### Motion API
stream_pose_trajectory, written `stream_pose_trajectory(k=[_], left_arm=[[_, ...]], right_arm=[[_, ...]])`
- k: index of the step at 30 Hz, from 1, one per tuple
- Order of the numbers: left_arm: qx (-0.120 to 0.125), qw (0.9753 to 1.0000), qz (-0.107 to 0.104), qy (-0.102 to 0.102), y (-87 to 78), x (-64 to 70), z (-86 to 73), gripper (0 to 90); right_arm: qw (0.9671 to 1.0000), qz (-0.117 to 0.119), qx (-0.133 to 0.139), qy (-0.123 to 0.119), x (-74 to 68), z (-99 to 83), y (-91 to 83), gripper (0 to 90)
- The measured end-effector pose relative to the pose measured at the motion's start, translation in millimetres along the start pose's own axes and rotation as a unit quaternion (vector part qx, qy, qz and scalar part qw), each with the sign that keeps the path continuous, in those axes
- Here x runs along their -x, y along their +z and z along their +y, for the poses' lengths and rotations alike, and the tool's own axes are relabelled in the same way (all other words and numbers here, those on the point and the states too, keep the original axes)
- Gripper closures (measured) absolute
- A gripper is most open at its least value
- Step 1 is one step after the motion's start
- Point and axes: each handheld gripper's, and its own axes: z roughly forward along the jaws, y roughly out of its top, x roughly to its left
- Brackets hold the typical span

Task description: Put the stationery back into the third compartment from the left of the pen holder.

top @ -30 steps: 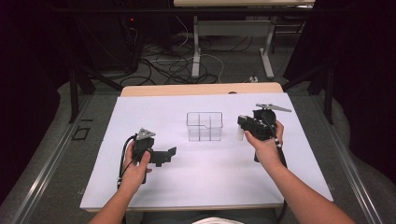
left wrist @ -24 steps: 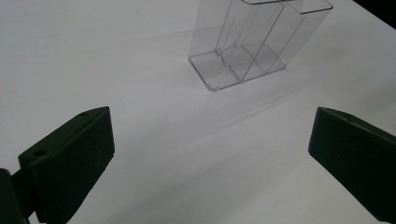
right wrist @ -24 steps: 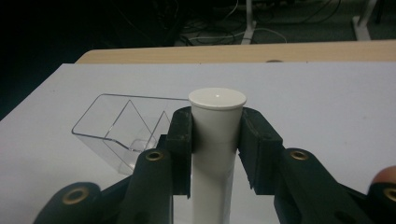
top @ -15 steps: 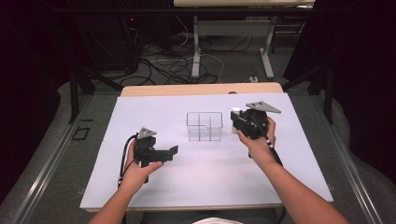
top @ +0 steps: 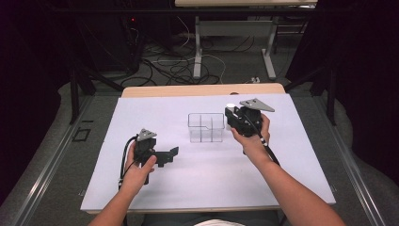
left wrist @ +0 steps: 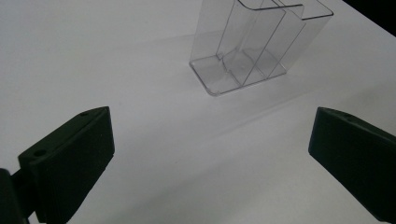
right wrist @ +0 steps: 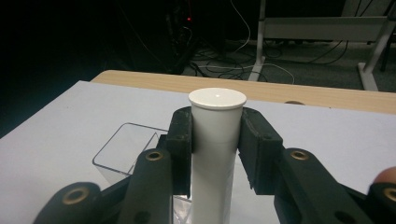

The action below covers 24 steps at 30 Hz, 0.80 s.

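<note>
A clear plastic organizer (top: 205, 127) with several compartments stands in the middle of the white sheet; it also appears ahead in the left gripper view (left wrist: 254, 44) and below the jaws in the right gripper view (right wrist: 122, 154). My right gripper (top: 231, 114) is shut on an upright white tube (right wrist: 215, 140), whose cap (top: 230, 106) sits just right of the organizer's right wall, raised above the table. My left gripper (top: 172, 154) rests low at the left front with its jaws wide apart and nothing between them.
The white sheet (top: 282, 155) covers a wooden table (top: 202, 89). Beyond the far edge are cables (top: 174, 66) on the floor and the legs of another table (top: 197, 47). Dark space surrounds both sides.
My right gripper has carried the white tube leftward toward the organizer's right side. The left gripper has barely shifted.
</note>
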Motion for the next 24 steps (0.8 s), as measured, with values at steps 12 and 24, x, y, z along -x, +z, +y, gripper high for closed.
stream_pose_trajectory(k=[12,24], left_arm=[[0.005,1.0,0.0,-0.004,0.1,-1.2,-0.9,0.3],[0.004,1.0,0.002,-0.004,-0.4,-3.4,-0.8,0.3]], right_arm=[[0.9999,0.011,0.009,-0.006,-11.2,6.0,12.2,66.9],[0.9999,0.011,0.002,-0.008,-18.6,3.6,23.6,66.8]])
